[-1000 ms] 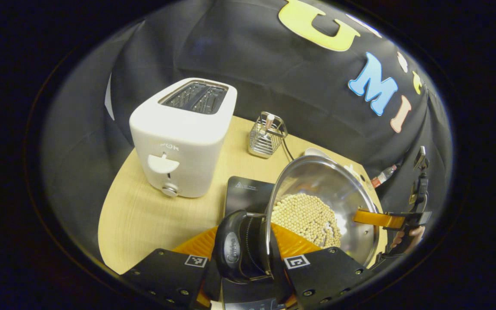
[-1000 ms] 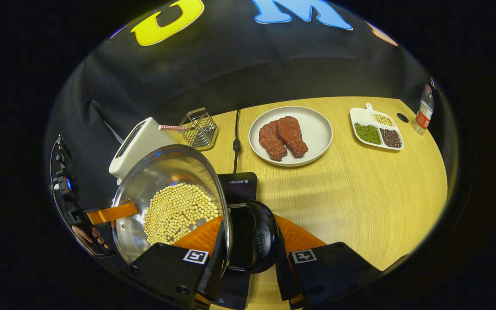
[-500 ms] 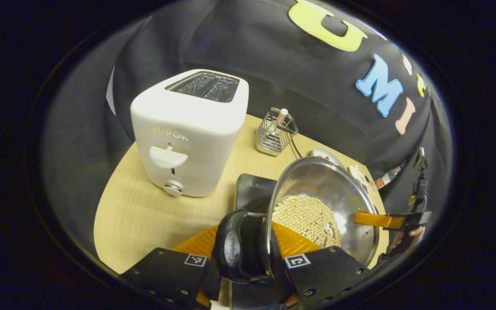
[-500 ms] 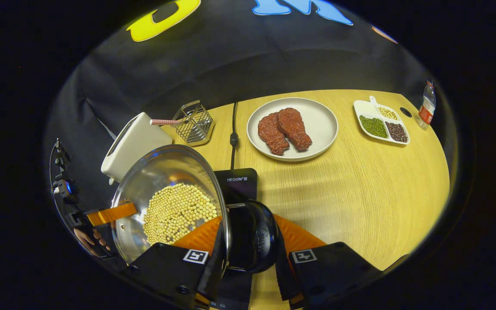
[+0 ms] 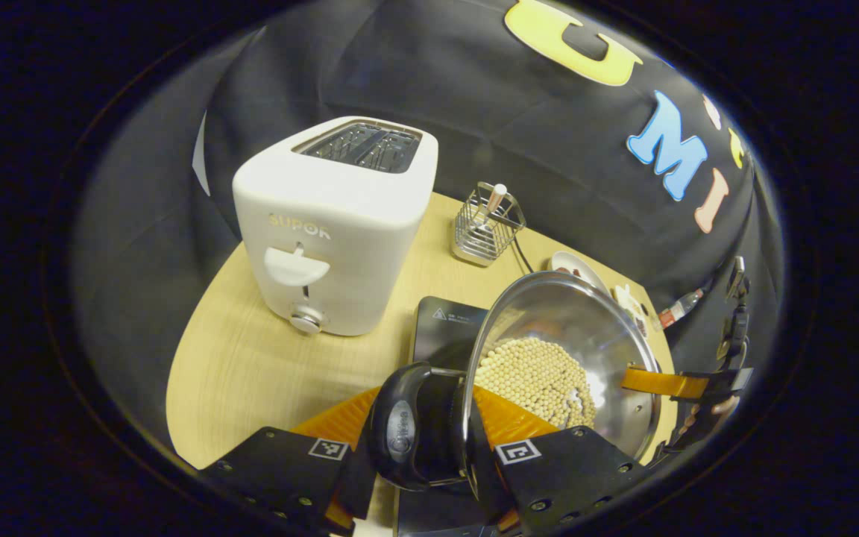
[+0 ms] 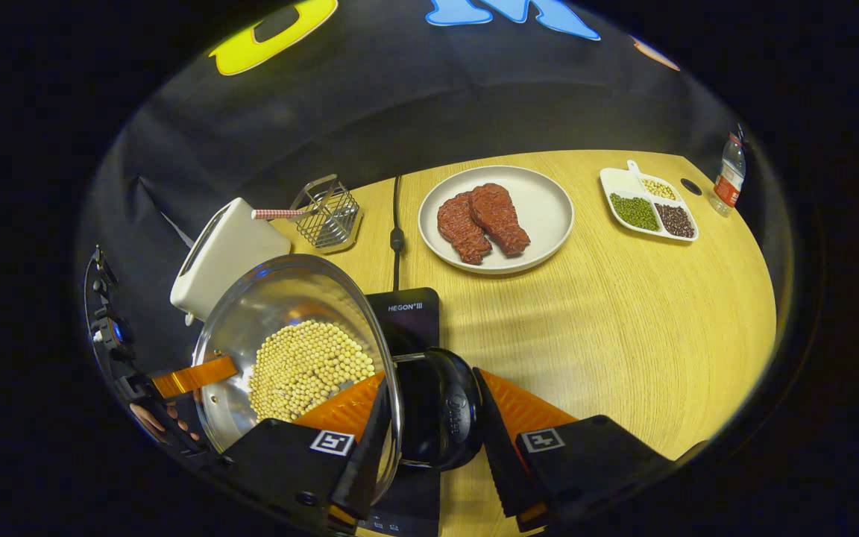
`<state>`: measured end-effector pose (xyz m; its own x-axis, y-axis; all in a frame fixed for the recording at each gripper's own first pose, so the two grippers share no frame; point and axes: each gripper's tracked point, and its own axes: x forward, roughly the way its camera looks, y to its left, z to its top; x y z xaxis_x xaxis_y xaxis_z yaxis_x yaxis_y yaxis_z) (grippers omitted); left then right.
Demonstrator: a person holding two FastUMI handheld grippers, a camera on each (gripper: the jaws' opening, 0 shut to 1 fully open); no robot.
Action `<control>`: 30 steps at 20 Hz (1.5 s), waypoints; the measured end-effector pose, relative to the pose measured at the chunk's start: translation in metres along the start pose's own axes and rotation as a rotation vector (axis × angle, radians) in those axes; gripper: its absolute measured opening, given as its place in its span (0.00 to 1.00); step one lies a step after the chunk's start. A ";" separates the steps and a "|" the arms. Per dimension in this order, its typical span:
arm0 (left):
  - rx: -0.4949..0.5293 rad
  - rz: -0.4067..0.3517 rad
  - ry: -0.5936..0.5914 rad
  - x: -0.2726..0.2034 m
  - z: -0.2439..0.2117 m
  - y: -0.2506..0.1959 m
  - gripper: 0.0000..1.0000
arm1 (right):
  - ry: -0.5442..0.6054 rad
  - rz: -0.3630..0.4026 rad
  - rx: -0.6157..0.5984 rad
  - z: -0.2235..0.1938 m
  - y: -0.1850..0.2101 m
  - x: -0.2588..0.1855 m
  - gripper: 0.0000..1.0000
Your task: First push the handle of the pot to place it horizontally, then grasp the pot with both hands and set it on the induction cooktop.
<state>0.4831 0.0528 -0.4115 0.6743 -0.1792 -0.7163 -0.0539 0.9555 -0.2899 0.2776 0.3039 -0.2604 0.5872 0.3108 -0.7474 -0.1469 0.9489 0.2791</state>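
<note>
Pot (image 6: 295,350) over cooktop (image 6: 411,317), lower centre. Left gripper (image 5: 418,451) clamps one handle (image 5: 407,425). Right gripper (image 6: 429,440) parted, loosening; release remains.

White toaster (image 5: 332,224) standing at the table's (image 6: 623,313) back corner, wire basket (image 6: 329,216) just beside it; plate (image 6: 549,216) carrying two meat pieces (image 6: 482,222), divided bean tray (image 6: 649,212), bottle (image 6: 728,175) far off.
</note>
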 end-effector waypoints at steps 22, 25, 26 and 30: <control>0.313 0.260 -0.438 -0.202 0.068 -0.178 0.85 | -0.483 -0.083 -0.190 0.084 -0.108 -0.225 0.98; 0.315 0.232 -0.543 -0.236 0.068 -0.245 0.87 | -0.615 -0.101 -0.197 0.094 -0.141 -0.287 0.98; 0.316 0.224 -0.579 -0.249 0.067 -0.267 0.85 | -0.653 -0.109 -0.207 0.096 -0.151 -0.307 0.98; 0.318 0.232 -0.711 -0.298 0.057 -0.334 0.87 | -0.857 -0.201 -0.284 0.109 -0.207 -0.379 0.98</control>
<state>0.3425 -0.2000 -0.0647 0.9842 0.1205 -0.1301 -0.1097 0.9901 0.0874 0.1722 -0.0163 0.0312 0.9945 0.1000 -0.0326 -0.1015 0.9936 -0.0502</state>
